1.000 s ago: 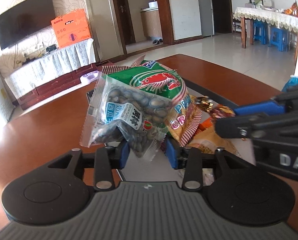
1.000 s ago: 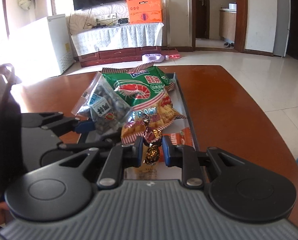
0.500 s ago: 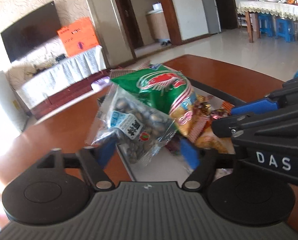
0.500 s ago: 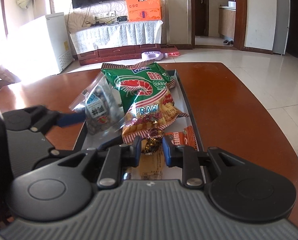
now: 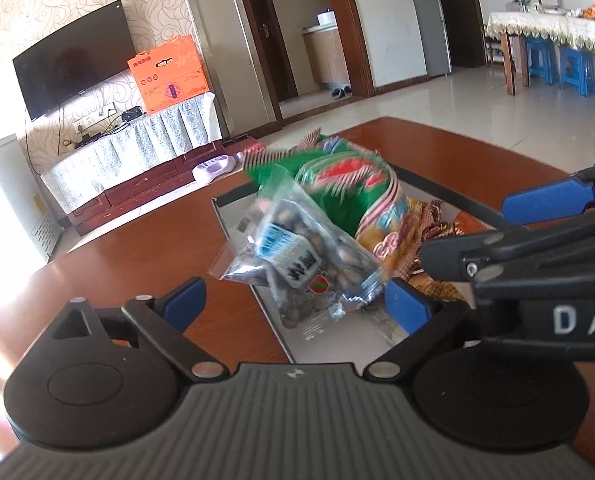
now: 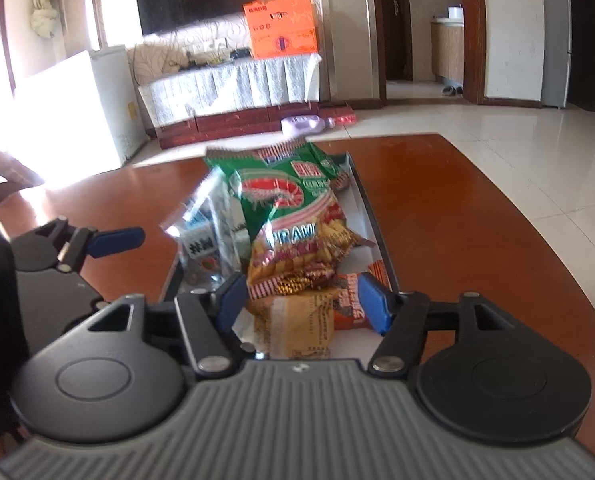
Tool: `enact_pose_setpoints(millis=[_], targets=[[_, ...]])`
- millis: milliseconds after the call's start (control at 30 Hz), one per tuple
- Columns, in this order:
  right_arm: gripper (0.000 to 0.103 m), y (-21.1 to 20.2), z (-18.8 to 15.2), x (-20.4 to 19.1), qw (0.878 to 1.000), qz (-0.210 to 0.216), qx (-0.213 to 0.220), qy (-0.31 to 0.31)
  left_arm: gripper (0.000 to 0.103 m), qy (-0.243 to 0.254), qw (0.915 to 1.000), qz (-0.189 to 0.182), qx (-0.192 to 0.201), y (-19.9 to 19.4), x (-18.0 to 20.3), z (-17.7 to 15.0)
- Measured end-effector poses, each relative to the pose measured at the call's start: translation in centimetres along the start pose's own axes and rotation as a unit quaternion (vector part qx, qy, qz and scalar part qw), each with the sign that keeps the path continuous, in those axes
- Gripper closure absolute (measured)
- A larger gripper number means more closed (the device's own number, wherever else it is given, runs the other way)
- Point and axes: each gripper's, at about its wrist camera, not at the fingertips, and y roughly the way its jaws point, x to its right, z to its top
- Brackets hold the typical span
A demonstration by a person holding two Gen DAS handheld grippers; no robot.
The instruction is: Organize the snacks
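A dark-rimmed tray [image 5: 233,228] [image 6: 371,216] on the brown table holds the snacks. A clear bag of dark nuts [image 5: 297,260] [image 6: 205,236] leans on a green and yellow prawn cracker bag [image 5: 357,196] [image 6: 293,216]. A gold-wrapped candy [image 6: 301,278] lies at the cracker bag's foot, beside a yellow packet [image 6: 297,320] and an orange packet [image 6: 351,300]. My left gripper [image 5: 297,300] is open and empty just short of the nut bag. My right gripper [image 6: 301,300] is open and empty over the tray's near end; it also shows in the left wrist view [image 5: 497,232].
The brown table [image 6: 437,208] ends in a curved edge to the right with tiled floor beyond. A white freezer [image 6: 77,108] and a TV cabinet with an orange box [image 6: 281,26] stand far behind. My left gripper shows at the left in the right wrist view [image 6: 109,240].
My left gripper has opened and let go of the nut bag, which now rests in the tray. My right gripper has opened and released the gold candy. Both have drawn back a little.
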Motion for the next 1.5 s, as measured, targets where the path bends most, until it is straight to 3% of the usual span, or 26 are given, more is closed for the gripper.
enact_pose_setpoints(millis=[200, 300, 533, 667, 733, 767, 933, 1133, 1300, 1500], targets=[[0.036, -2.1, -0.4, -0.5, 0.999, 0.023, 0.03, 0.006, 0.001, -0.009, 0.9998, 0.009, 0.012, -2.4, -1.0, -0.4], [0.036, -3.0, -0.8, -0.8, 0.999, 0.025, 0.036, 0.007, 0.001, -0.027, 0.9996, 0.01, 0.005, -3.5, -1.8, -0.9], [0.036, -7.6, -2.3, -0.7, 0.994, 0.034, 0.095, 0.031, 0.0, -0.08, 0.9965, -0.008, 0.023, -8.8, -2.6, -2.0], [0.035, -11.1, -3.6, -0.8, 0.989, 0.004, 0.136, 0.051, 0.0, -0.086, 0.9955, -0.02, 0.034, -12.3, -1.6, -3.0], [0.018, -12.6, -4.2, -1.1, 0.986, -0.027, 0.155, 0.048, 0.0, -0.085, 0.9953, -0.031, 0.036, -14.0, -0.7, -3.5], [0.017, -13.1, -4.5, -1.3, 0.985, -0.044, 0.16, 0.043, 0.0, -0.085, 0.9951, -0.035, 0.036, -14.8, -0.4, -3.8], [0.016, -13.3, -5.9, -2.4, 0.987, -0.09, 0.13, 0.007, 0.0, -0.088, 0.9942, -0.048, 0.04, -17.8, 0.8, -5.2], [0.016, -13.2, -7.0, -2.0, 0.992, -0.053, 0.113, 0.022, 0.0, -0.064, 0.9973, -0.011, 0.034, -19.0, 1.4, -6.1], [0.016, -13.3, -7.5, -2.5, 0.992, -0.045, 0.121, 0.013, 0.0, -0.066, 0.9968, -0.026, 0.037, -19.2, 1.3, -6.1], [0.016, -13.6, -7.4, -1.1, 0.988, -0.036, 0.137, 0.056, 0.0, -0.071, 0.9956, -0.043, 0.044, -19.4, 1.5, -5.9]])
